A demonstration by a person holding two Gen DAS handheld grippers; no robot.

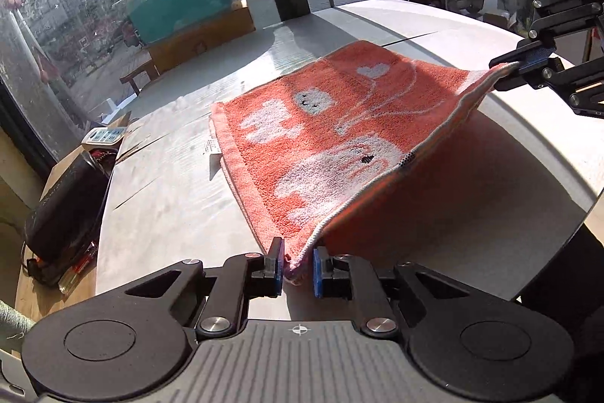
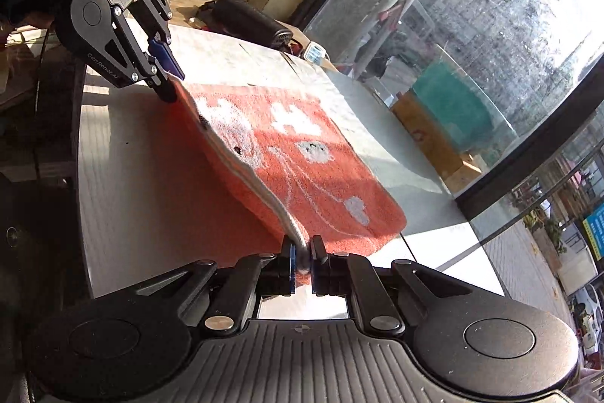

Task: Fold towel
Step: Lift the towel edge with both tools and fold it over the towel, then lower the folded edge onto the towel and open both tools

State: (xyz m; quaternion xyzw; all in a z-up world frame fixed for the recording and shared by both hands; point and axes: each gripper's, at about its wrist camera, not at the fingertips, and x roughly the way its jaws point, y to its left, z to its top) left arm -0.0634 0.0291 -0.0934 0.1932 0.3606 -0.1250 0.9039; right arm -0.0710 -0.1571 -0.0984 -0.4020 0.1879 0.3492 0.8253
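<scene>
Aloft, towel (image 1: pixel 321 138) edge between both clamped tools (image 1: pixel 297 269) (image 2: pixel 301 265).

towel (image 1: pixel 332 138): coral-orange terry, white woven figures — an elephant at lower centre of the left view, blocky shapes, a small heart toward the upper right, thin white curving lines; pale whitish edging. desk (image 1: pixel 162 206): white, faint ribbed grain. left claw (image 1: pixel 297 269): black links, blue pads, grey ribbed body. right claw (image 2: pixel 301 265): same black and blue. black pouch (image 1: pixel 64 203) at left edge. teal cover behind glass, upper left.
</scene>
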